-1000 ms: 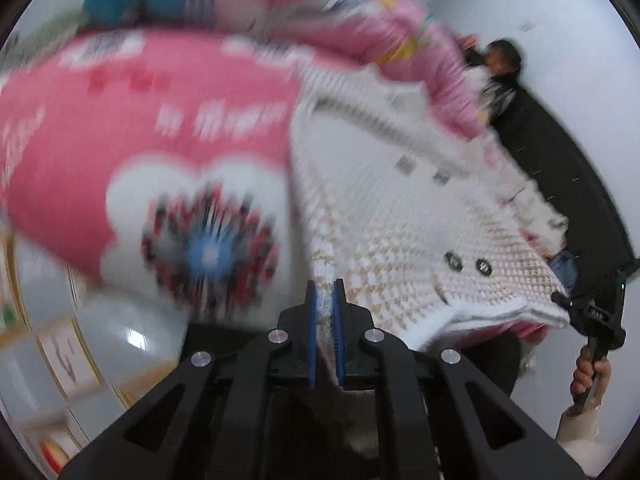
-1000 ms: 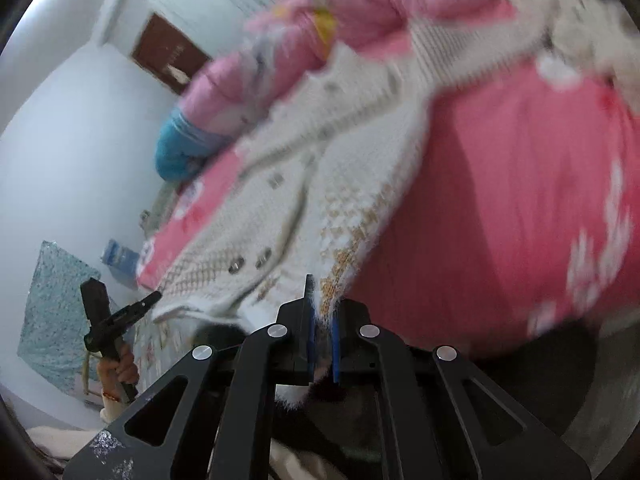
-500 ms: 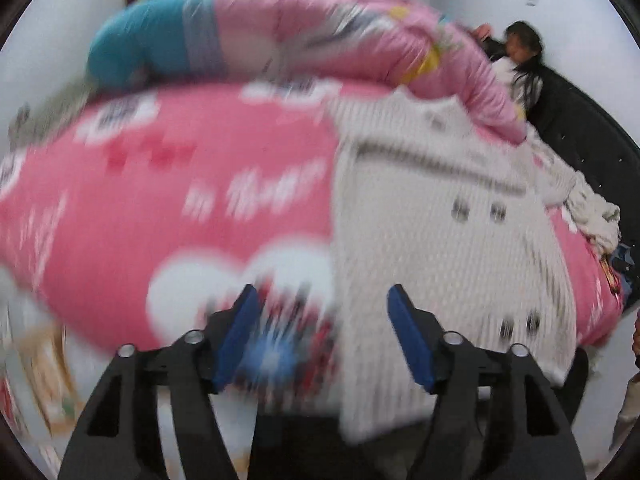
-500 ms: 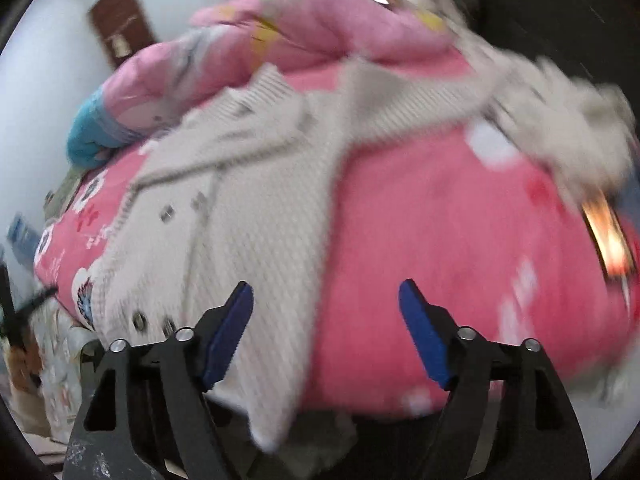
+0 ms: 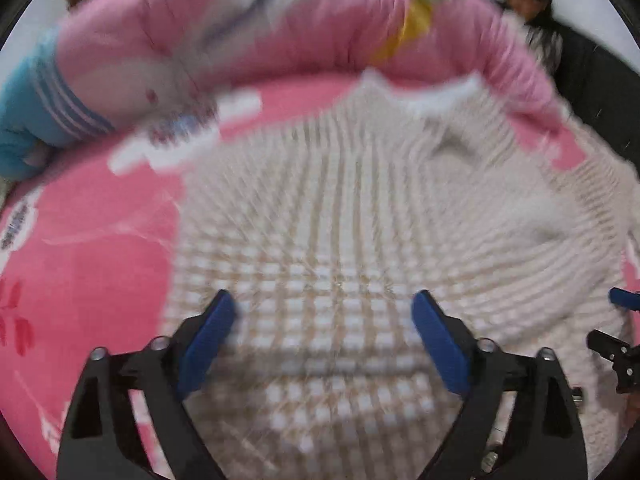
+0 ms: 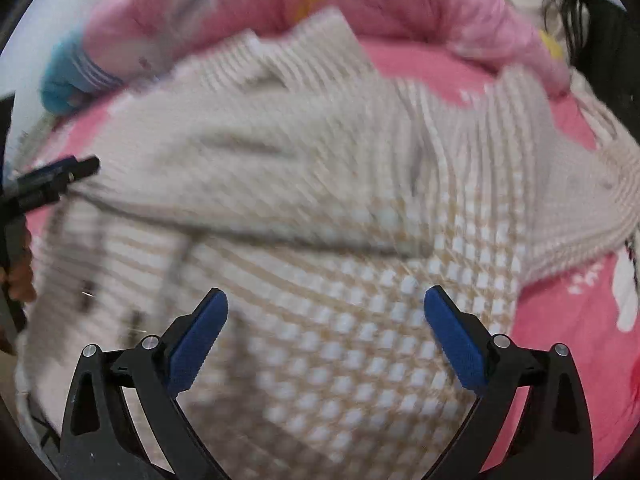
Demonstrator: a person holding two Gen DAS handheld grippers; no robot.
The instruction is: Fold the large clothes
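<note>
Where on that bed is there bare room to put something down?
Bare pink sheet shows left of the knitted cardigan, below the rolled pink quilt. A second patch lies right of the cardigan. The middle is all cardigan, with the open left gripper and right gripper over it.

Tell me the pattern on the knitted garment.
Cream-white garment with a tan check grid, clearest in the right wrist view.

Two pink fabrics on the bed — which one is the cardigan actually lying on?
The flat pink bedsheet with white prints; the cream knit cardigan lies spread on it. The other pink one, the rolled quilt, sits bunched behind the cardigan.
</note>
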